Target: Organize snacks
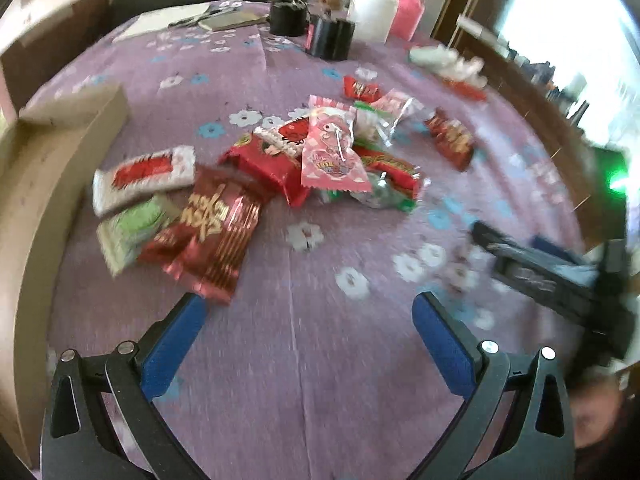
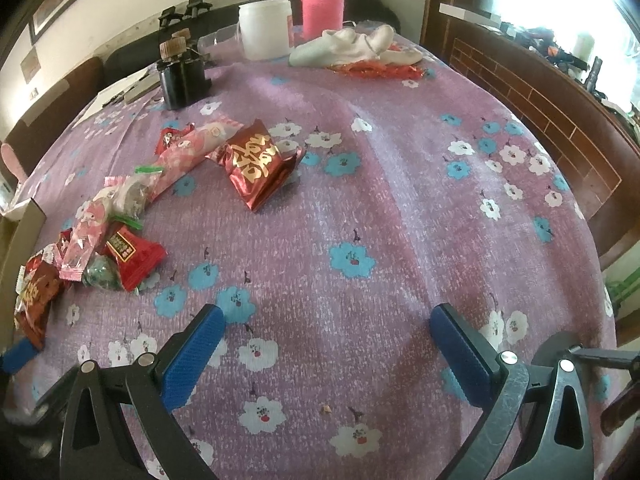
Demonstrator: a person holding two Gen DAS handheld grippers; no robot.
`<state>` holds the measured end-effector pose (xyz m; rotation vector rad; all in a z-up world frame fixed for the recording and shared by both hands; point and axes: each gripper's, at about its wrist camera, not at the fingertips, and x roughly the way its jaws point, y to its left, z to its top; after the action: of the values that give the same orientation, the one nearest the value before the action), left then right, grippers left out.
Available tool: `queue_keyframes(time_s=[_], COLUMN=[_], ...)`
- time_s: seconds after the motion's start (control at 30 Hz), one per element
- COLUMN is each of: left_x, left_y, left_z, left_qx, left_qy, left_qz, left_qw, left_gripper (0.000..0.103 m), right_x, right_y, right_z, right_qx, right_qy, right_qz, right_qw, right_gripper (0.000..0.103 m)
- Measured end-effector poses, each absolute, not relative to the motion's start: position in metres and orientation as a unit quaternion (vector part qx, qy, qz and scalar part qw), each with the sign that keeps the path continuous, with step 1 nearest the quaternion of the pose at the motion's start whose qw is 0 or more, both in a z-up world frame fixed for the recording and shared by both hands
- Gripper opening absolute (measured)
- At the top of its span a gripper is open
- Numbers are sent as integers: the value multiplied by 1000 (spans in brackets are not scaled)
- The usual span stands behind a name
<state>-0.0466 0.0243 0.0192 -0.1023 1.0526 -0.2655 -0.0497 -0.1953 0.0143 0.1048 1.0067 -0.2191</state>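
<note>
A heap of snack packets [image 1: 320, 152] lies mid-table on the purple flowered cloth [image 1: 320, 360]. A dark red gold-lettered packet [image 1: 212, 232], a green packet [image 1: 132, 228] and a white-and-red packet [image 1: 144, 178] lie at its left. My left gripper [image 1: 310, 320] hovers open just in front of them, nothing between its blue pads [image 1: 172, 348]. In the right wrist view the same heap [image 2: 104, 220] trails along the left, with a red gold-lettered packet [image 2: 260, 162] apart from it. My right gripper [image 2: 328, 334] is open over bare cloth. The other gripper [image 1: 552, 276] shows at right, blurred.
A cardboard box [image 1: 44, 168] stands at the table's left edge. At the back are dark bottles [image 2: 182, 76], a white tub [image 2: 266, 30], a pink-sleeved flask [image 2: 322, 0], crumpled white cloth [image 2: 356, 46] and papers [image 1: 176, 18]. A wooden bench [image 2: 560, 120] runs along the right.
</note>
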Motion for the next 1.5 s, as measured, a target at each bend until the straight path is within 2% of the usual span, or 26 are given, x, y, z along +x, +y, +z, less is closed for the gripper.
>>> queue_keyframes(time_s=[0.17, 0.4, 0.47, 0.63, 0.73, 0.87, 0.93, 1.03, 1.13, 1.2, 1.23, 1.27, 1.3, 1.4, 1.43, 1.5], left_x=[-85, -155, -173, -209, -218, -224, -215, -177, -141, -127, -115, -108, -98, -84, -83, -77], left_y=[68, 134, 152, 201, 215, 217, 214, 215, 223, 218, 216, 213, 209, 196, 190, 183], left_z=[64, 155, 178, 241, 281, 335, 357, 361, 322, 290, 268, 254, 233, 182, 170, 147], left_qx=[-84, -77, -89, -151, -120, -46, -19, 2, -41, -64, -77, -87, -97, -97, -90, -74], left_qy=[424, 258, 224, 144, 108, 51, 50, 99, 155, 189, 215, 234, 261, 316, 327, 345], left_qz=[-110, -53, -49, -77, -76, -21, 4, -14, -49, -76, -88, -94, -100, -98, -96, -102], left_qw=[895, 962, 969, 975, 984, 997, 999, 995, 986, 977, 970, 964, 955, 939, 936, 930], left_gripper=[103, 103, 103, 103, 103, 103, 103, 103, 103, 103, 103, 103, 103, 103, 103, 103], right_x=[-55, -91, -109, -163, -194, -205, -202, -193, -165, -124, -110, -94, -84, -65, -57, -41], right_y=[-192, -172, -163, -140, -129, -123, -121, -118, -116, -109, -103, -98, -93, -86, -82, -77], right_z=[15, 44, 72, 183, 248, 317, 348, 387, 372, 317, 293, 259, 225, 153, 133, 107], right_qx=[46, 13, 12, -6, -16, -16, -17, -14, -1, 3, -8, -19, -28, -38, -35, -24], right_qy=[480, 439, 409, 276, 187, 146, 137, 114, 151, 257, 301, 337, 358, 403, 414, 431], right_qz=[-110, -119, -112, -96, -82, -55, -55, -41, 21, 45, 45, 47, 48, 63, 67, 74], right_qw=[869, 890, 905, 956, 979, 988, 989, 993, 988, 965, 953, 940, 932, 912, 907, 899], right_gripper=[103, 102, 102, 103, 103, 103, 103, 103, 103, 103, 99, 88, 83, 79, 76, 75])
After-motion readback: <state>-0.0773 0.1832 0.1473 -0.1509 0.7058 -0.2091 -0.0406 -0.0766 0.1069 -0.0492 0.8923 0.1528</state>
